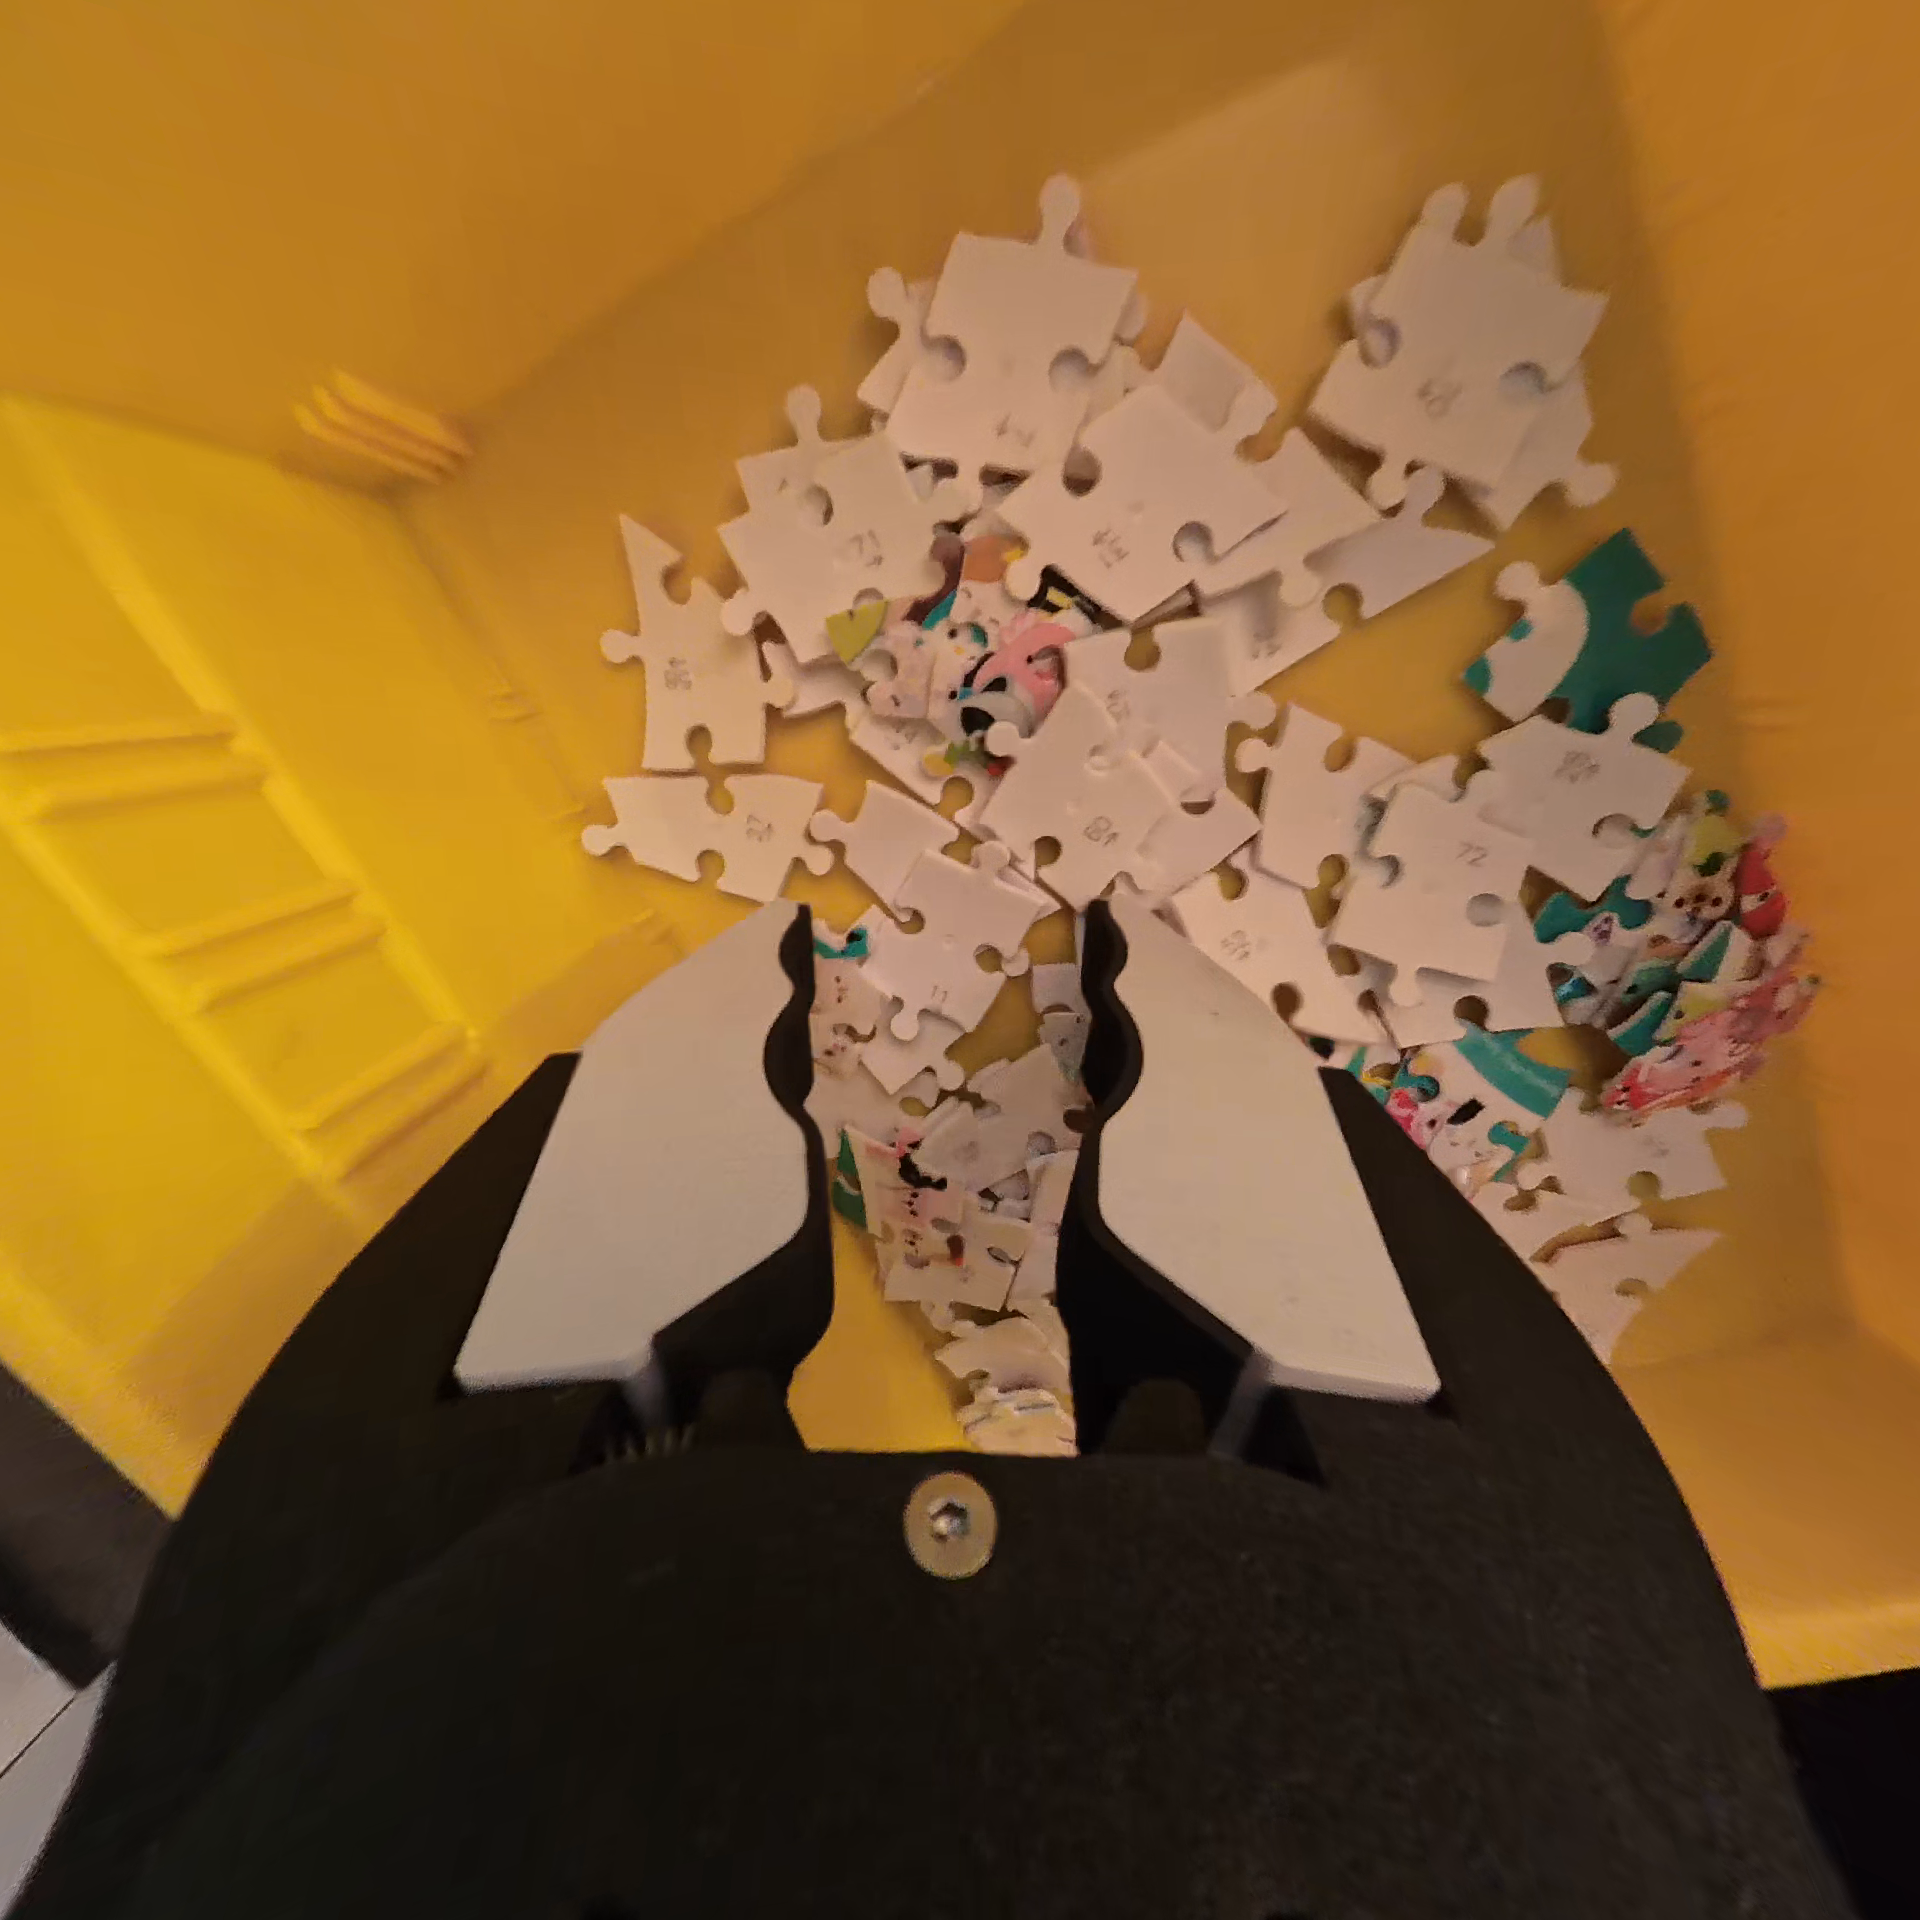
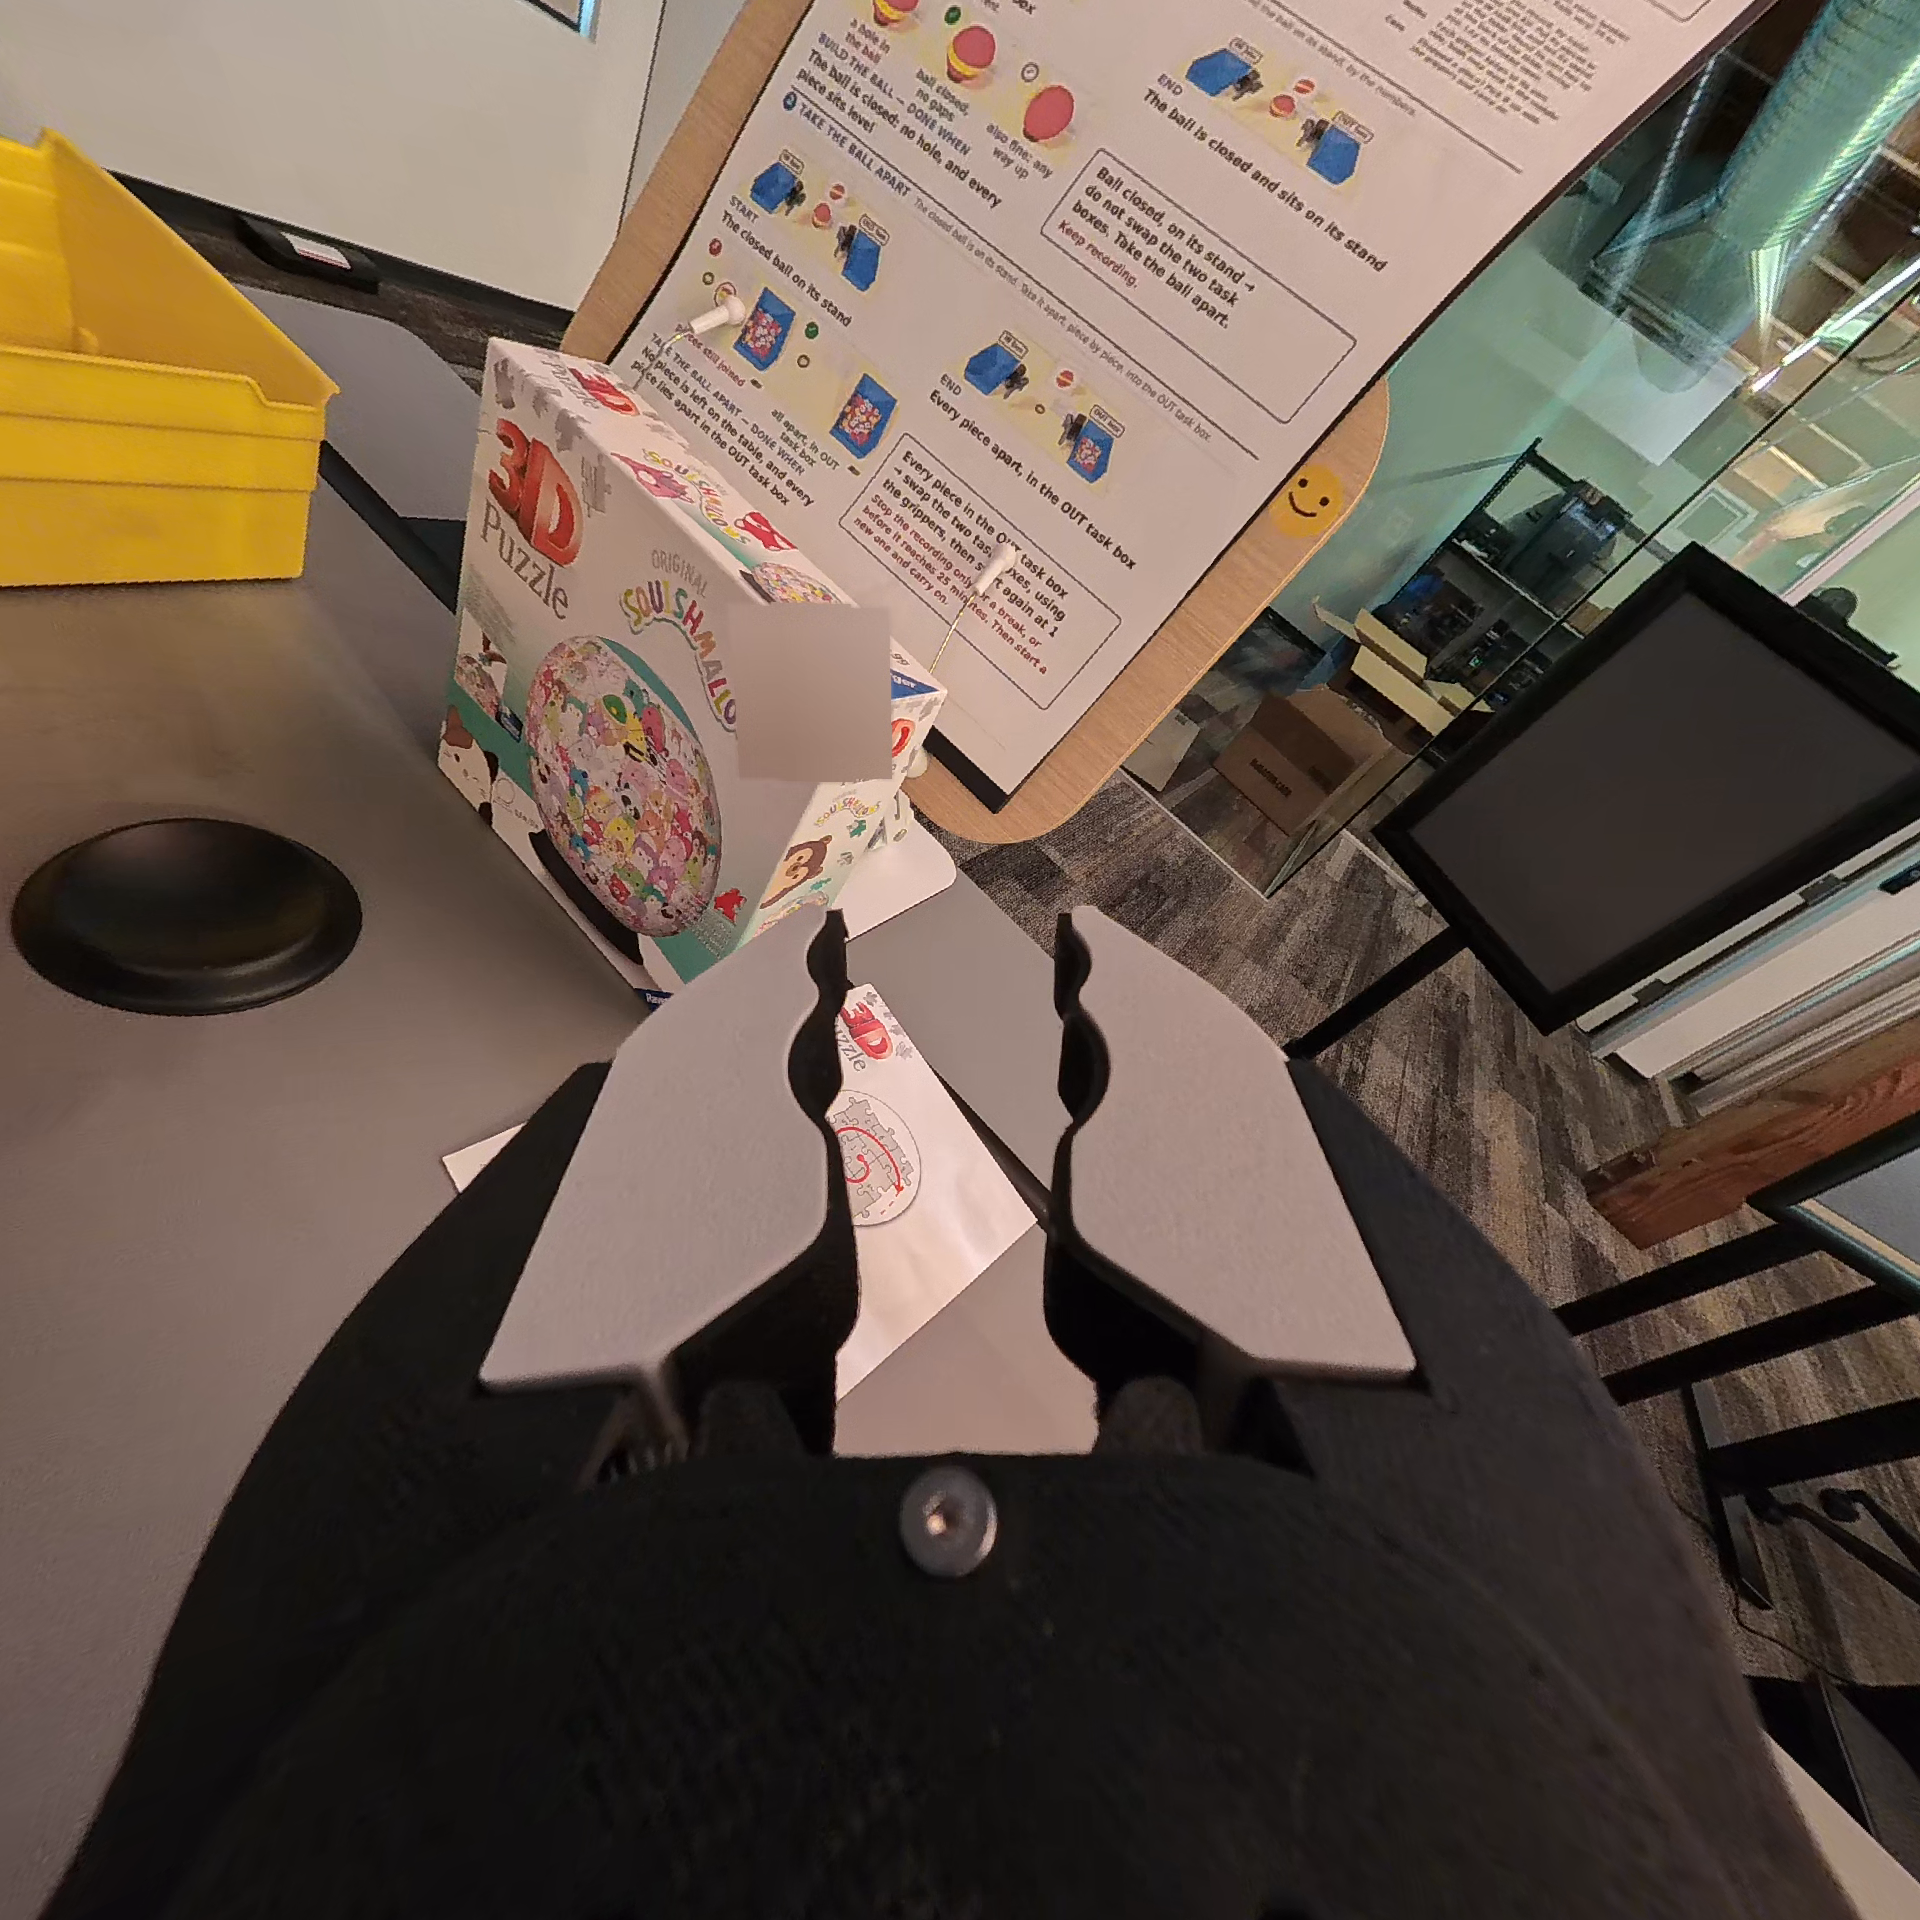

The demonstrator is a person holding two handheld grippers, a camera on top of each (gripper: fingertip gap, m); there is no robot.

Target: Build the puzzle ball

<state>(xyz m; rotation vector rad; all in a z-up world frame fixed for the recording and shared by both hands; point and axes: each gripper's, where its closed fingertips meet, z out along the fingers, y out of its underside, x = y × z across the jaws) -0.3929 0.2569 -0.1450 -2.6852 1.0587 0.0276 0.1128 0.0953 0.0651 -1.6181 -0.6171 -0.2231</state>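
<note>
In the left wrist view, a pile of loose puzzle pieces (image 1: 1122, 665) lies inside a yellow bin (image 1: 312, 727), most white side up, some showing colourful print. A joined, curved group of coloured pieces (image 1: 1683, 966) lies at the right. My left gripper (image 1: 940, 920) is open and empty, hovering just above the near pieces; a white piece (image 1: 956, 935) shows between its tips. In the right wrist view, my right gripper (image 2: 945, 930) is open and empty above the grey table (image 2: 208, 1195). A round black stand (image 2: 187, 914) sits on the table at the left.
The puzzle's box (image 2: 623, 727) stands upright ahead of the right gripper, with a paper leaflet (image 2: 914, 1164) lying under the fingers. A yellow bin (image 2: 135, 416) is at the far left. A large instruction board (image 2: 1091, 312) leans behind the box. The table's edge and floor (image 2: 1455, 1039) lie to the right. There is about 55 cm between the tips of the two grippers.
</note>
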